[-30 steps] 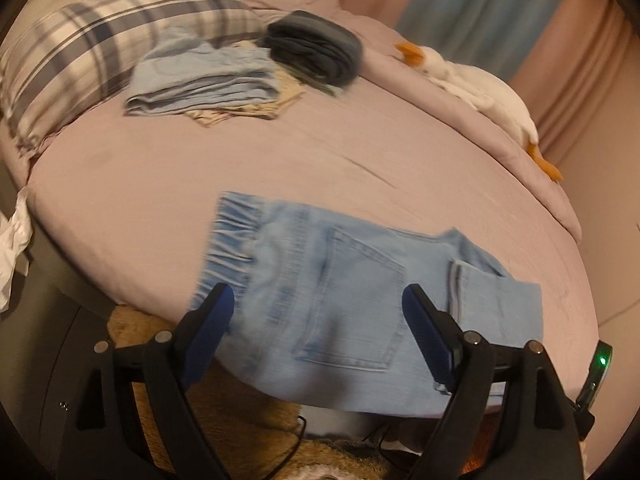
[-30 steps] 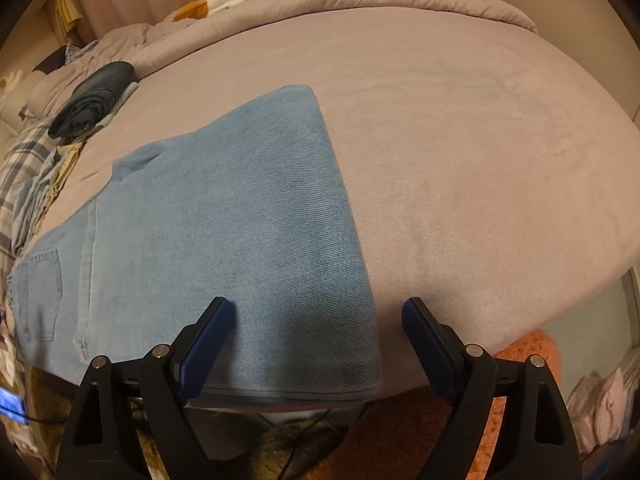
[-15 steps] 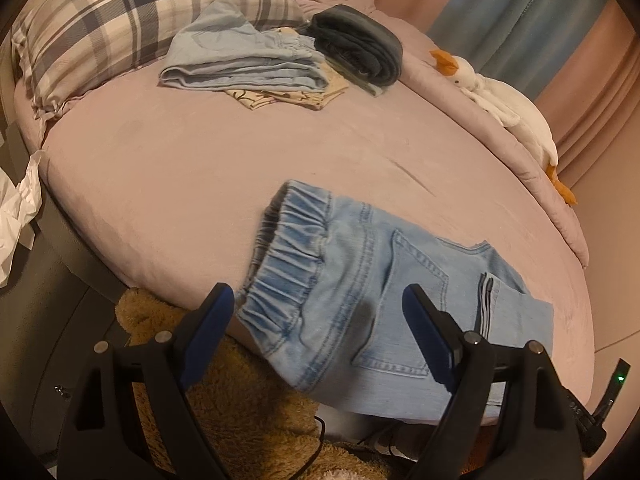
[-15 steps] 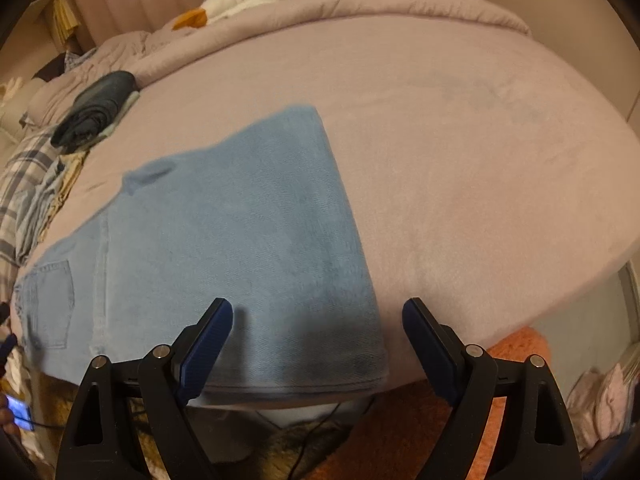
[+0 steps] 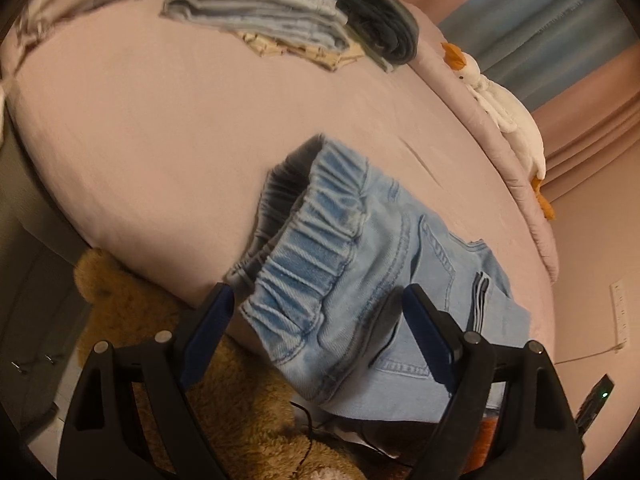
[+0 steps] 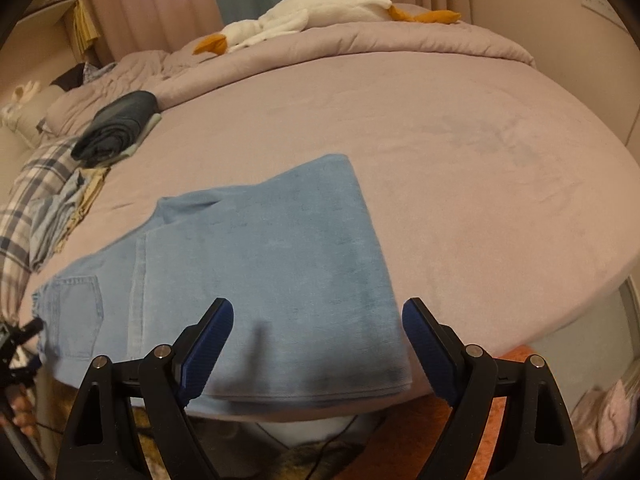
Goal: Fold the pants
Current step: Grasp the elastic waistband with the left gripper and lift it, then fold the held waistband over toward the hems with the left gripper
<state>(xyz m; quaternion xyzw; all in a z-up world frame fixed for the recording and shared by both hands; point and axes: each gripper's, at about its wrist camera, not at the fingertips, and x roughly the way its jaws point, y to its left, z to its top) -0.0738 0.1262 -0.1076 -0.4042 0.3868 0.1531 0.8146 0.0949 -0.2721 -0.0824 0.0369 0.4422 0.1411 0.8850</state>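
Observation:
Light blue denim pants (image 5: 360,264) lie folded along the near edge of the pink bed (image 5: 168,128). Their elastic waistband (image 5: 312,264) faces my left gripper (image 5: 316,320), which is open with the waistband's near corner between its jaws. In the right wrist view the folded leg end of the pants (image 6: 280,264) lies flat. My right gripper (image 6: 316,328) is open just in front of its near edge, touching nothing.
A stack of folded clothes (image 5: 280,16) and a dark rolled garment (image 5: 380,24) lie at the bed's head by a plaid pillow (image 6: 24,216). A white goose plush (image 6: 320,12) lies along the far side. A brown furry rug (image 5: 240,420) lies below the bed edge.
My left gripper has moved in on the waistband end, which now fills the space between its jaws. My right gripper has drawn back a little from the leg end. The pants lie still.

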